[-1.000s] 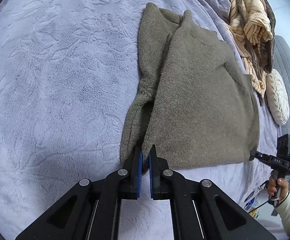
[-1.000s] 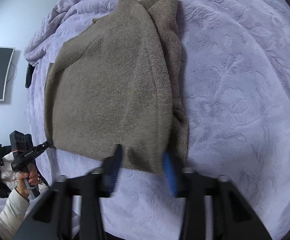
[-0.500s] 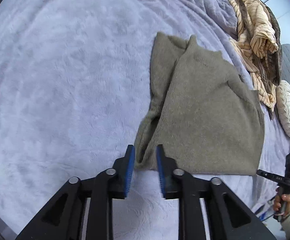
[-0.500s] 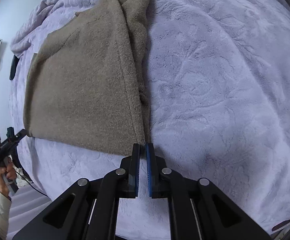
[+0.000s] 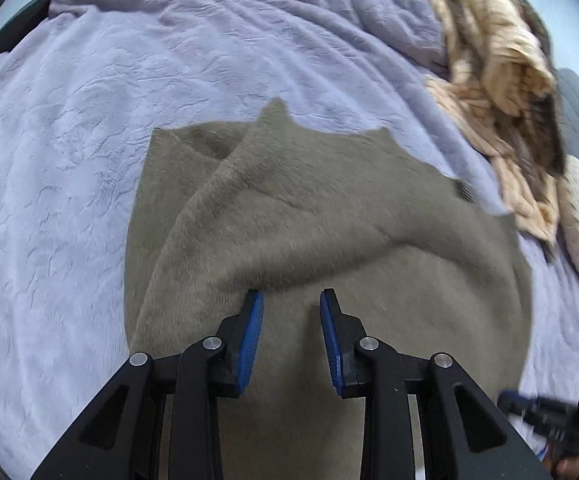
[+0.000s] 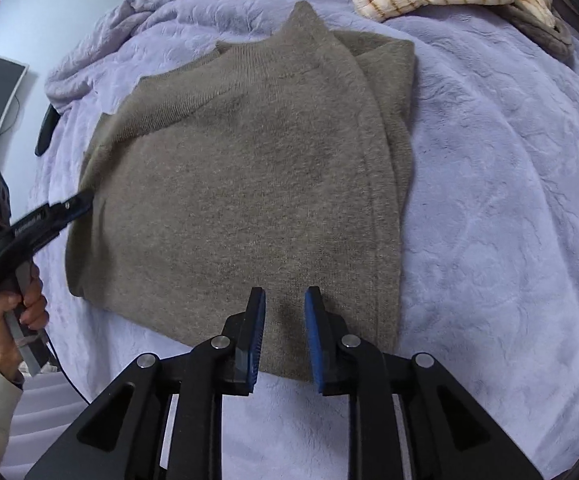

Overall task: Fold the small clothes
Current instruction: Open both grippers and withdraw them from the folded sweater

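Olive-brown knit sweater (image 6: pixel 241 184), lying flat on lilac blanket (image 6: pixel 509 184); collar pointing away, sleeves tucked under along the right edge, hem nearest, a raised ridge across the body (image 5: pixel 289 240).

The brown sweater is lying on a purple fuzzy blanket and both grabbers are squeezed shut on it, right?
Not quite. The brown sweater does lie on the purple blanket, but both grabbers are open. The right wrist view shows the right gripper with a gap between its blue pads; the left wrist view shows the left gripper open too.

Both wrist views look down closely, sharing the olive sweater (image 5: pixel 329 240) (image 6: pixel 249 184).
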{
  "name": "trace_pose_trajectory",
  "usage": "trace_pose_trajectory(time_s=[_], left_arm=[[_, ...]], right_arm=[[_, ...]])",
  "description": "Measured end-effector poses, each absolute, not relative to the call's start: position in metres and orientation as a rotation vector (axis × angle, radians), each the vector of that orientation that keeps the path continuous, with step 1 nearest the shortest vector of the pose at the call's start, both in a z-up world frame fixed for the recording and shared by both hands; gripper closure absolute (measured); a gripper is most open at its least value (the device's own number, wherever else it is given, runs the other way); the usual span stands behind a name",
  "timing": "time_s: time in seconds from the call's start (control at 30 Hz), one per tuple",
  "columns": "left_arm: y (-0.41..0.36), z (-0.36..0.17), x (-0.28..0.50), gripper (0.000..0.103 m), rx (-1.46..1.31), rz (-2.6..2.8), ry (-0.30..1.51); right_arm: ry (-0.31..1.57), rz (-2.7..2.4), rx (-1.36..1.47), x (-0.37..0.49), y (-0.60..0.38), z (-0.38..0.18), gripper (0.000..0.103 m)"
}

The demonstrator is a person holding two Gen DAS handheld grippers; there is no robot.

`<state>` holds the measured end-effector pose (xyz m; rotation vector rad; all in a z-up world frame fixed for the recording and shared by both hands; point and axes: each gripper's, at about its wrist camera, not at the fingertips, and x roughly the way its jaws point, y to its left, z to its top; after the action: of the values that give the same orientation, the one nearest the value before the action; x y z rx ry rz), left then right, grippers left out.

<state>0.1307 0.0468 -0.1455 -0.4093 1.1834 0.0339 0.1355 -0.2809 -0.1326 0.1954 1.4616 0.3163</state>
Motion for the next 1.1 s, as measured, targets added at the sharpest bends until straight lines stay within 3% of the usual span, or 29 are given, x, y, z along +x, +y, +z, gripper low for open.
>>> trace_pose_trajectory(time_s=[0.13,0.3,0.47,0.63,0.83,0.9,0.97,1.1], left_arm=[[0.072,-0.15,0.137,0.072,-0.535,0.029,1.177],[0.084,-0.136,0.119,0.072,-0.423,0.089,1.182],[0.096,-0.129,0.103,0.072,-0.436,0.123,1.18],[0.058,-0.116,0.122,0.072,-0.395,0.035,1.14],[0.063,-0.142,0.155,0.072,-0.493,0.169,1.169],[0.069,-0.143,0.152,0.068,-0.532,0.174,1.177],[0.071,-0.135,0.142,0.056,-0.468,0.207,1.182],[0.071,-0.119,0.109,0.055,-0.393,0.189,1.216]], right_arm=[[1.524,0.291,0.211,0.13,-0.287,-0.16,0.081],[1.532,0.282,0.284,0.121,-0.303,-0.16,0.079],[1.53,0.296,0.268,0.113,-0.303,-0.151,0.053],[1.519,0.311,0.239,0.098,-0.297,-0.14,0.052],[1.525,0.334,0.265,0.079,-0.291,-0.132,0.052],[1.524,0.337,0.273,0.072,-0.292,-0.127,0.052],[1.516,0.335,0.281,0.066,-0.294,-0.122,0.051],[1.513,0.321,0.307,0.058,-0.303,-0.117,0.046]])
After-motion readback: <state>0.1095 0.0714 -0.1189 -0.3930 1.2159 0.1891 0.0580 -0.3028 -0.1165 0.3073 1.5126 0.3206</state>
